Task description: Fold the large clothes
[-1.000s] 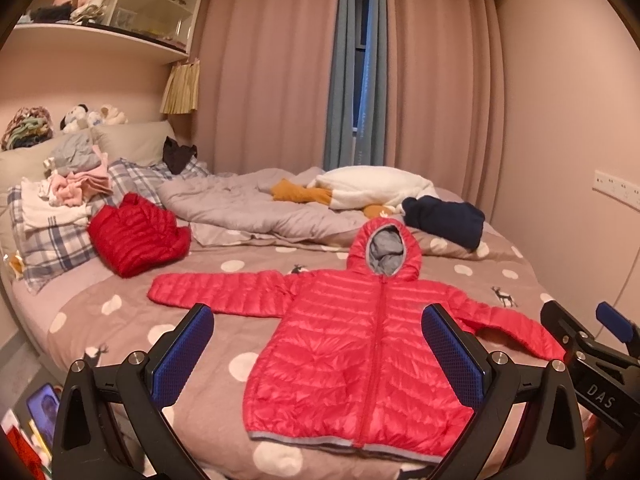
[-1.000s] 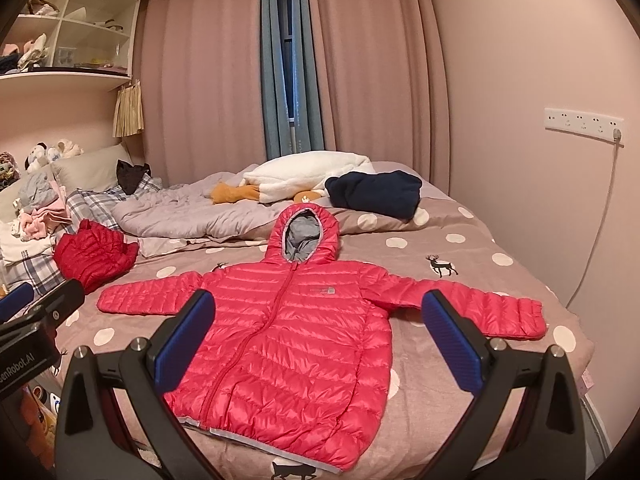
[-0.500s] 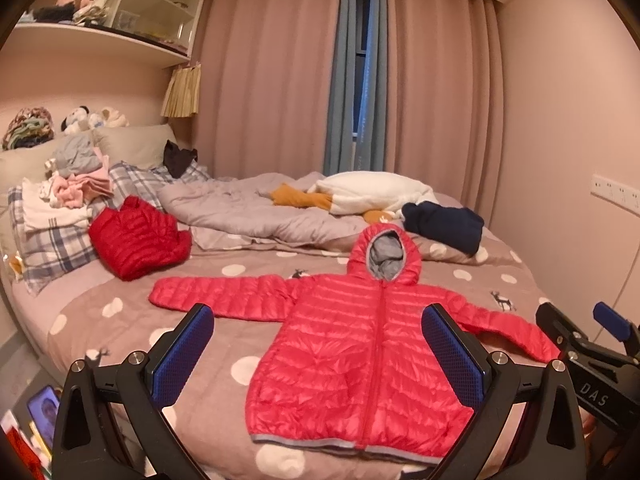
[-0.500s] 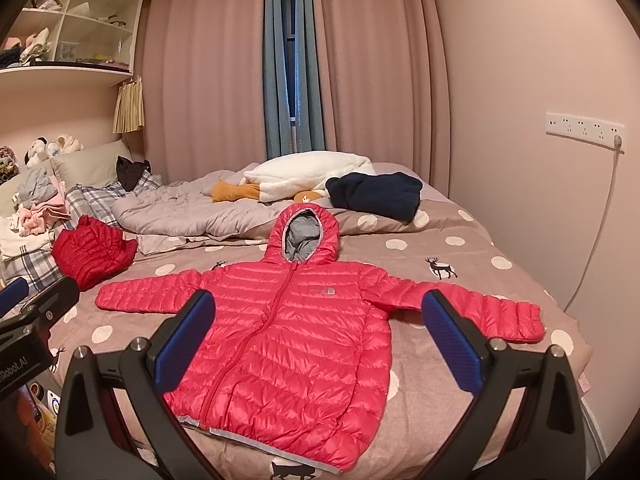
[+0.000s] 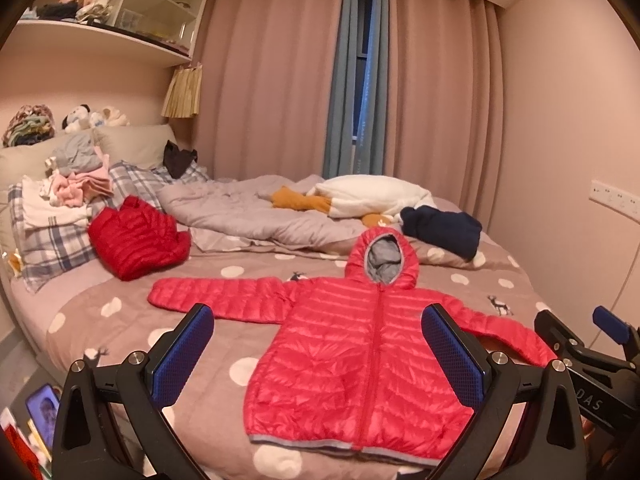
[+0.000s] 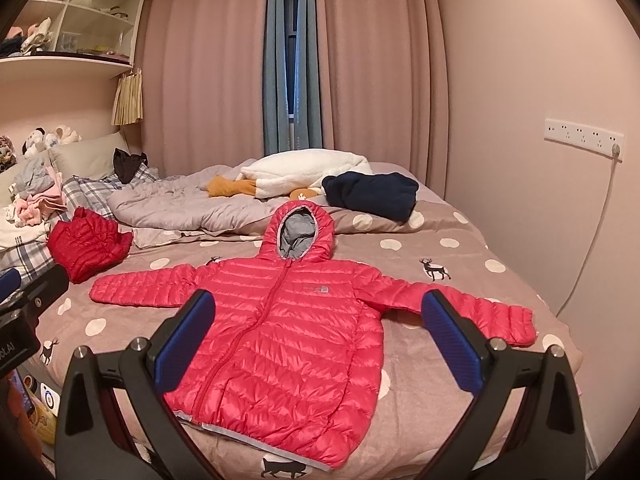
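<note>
Both my tongs, left gripper and right gripper, hang wide open and empty over the bed's near edge, where one pink hooded jacket lies flat, two sleeves spread, one red jacket bunched toward the pillow end.

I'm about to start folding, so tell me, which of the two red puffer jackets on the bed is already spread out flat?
The hooded pink-red jacket nearest the grippers, sleeves outstretched and zipped. The darker red one sits bunched by the plaid pillow.

Navy garment beside white plush; socket strip.
</note>
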The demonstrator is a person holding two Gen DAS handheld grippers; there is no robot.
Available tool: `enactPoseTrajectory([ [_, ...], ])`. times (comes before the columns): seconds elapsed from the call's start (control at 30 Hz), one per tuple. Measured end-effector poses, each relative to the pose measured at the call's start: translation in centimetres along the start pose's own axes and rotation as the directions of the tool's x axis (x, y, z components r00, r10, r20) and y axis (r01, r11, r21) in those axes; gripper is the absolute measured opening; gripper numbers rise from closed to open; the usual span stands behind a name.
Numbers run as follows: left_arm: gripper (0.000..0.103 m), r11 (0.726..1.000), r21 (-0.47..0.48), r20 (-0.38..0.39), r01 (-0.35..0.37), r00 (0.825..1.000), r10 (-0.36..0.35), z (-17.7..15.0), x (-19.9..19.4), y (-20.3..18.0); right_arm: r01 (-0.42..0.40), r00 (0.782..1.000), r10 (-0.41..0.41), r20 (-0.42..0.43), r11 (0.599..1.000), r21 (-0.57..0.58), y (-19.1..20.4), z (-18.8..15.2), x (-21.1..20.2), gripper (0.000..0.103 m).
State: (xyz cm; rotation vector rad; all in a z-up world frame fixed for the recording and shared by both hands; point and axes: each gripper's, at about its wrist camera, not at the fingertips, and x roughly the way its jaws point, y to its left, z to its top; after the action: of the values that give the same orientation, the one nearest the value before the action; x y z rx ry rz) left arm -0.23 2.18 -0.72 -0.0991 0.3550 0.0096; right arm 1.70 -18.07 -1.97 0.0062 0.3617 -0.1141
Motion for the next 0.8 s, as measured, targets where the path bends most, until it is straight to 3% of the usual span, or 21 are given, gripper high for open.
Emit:
enactPoseTrajectory([
  [0.57, 0.103, 1.000, -0.011, -0.019, 0.019, 1.000, -0.019, -0.2, 0.5, 0.1, 0.016, 1.000, -0.016, -0.017, 1.000, -0.006, 0.4, -0.4, -0.2, 0.103],
  [0.8, 0.103, 0.999, -0.038, -0.049, 0.039, 0.998, -0.041, 0.8, 2.5, 0.5, 0.006, 1.000, -0.006, 0.002, 1.000, 0.005, 0.1, -0.2, 0.0, 0.103],
])
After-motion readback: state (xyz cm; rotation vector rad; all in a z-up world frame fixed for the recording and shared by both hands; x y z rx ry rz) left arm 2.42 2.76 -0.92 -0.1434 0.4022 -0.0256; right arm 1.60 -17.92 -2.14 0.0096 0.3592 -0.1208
